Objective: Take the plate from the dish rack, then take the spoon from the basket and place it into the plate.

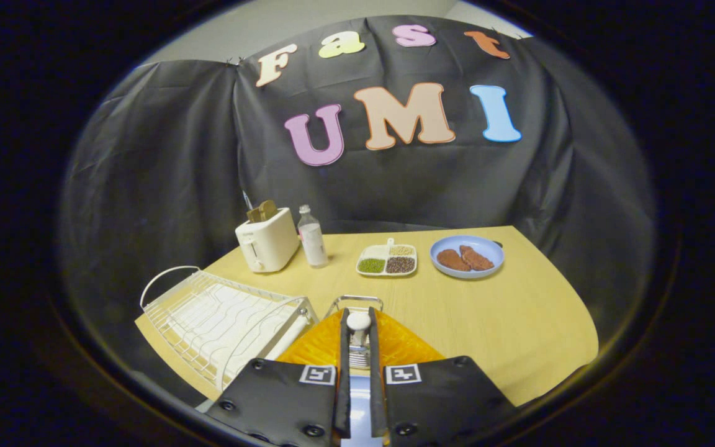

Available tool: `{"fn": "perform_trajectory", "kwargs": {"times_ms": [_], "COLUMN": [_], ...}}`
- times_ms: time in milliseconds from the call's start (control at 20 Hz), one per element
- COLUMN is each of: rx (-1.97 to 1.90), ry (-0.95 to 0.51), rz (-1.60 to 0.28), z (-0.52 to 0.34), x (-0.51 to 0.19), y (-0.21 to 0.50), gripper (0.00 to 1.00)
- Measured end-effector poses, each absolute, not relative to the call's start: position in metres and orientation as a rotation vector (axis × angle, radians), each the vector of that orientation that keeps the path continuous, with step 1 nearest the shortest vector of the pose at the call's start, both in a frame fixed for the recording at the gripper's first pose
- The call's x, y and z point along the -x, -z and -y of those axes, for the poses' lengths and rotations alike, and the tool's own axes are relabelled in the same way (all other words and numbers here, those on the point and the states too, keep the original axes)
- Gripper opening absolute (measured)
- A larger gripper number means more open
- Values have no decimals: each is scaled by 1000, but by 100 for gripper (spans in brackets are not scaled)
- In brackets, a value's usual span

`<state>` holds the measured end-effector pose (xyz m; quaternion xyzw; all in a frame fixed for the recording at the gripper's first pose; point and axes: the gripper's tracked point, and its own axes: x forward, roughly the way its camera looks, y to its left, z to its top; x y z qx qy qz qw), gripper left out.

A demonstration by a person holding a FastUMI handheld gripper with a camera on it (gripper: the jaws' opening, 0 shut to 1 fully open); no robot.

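Spoon (359, 332), pale rounded end with ridged metallic stem, upright and clamped between the nearly closed gripper (359, 347) fingers, over an orange basket (404, 344) with wire handle, beside the white dish rack (221, 320) on the desk (506, 316).

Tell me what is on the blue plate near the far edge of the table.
Two brown meat-like pieces lie side by side on the blue plate. The plate's surface under them is covered. The tongs are nearly closed around a white spoon.
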<state>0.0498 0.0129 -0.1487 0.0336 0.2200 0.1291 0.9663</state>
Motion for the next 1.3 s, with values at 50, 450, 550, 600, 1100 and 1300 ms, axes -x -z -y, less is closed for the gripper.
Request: {"fn": "perform_trajectory", "kwargs": {"times_ms": [50, 450, 550, 600, 1100, 1300], "rx": [-64, -51, -56, -58, -66, -77], "ry": [-259, -219, -207, -202, -123, -109], "rz": [-437, -362, -351, -346, -365, -382], "z": [-13, -13, -12, -12, -4, -6], "x": [-48, -34, -28, -25, 16, 29], "y": [142, 95, 87, 85, 92, 106], "gripper": [15, 15, 15, 15, 15, 15]}}
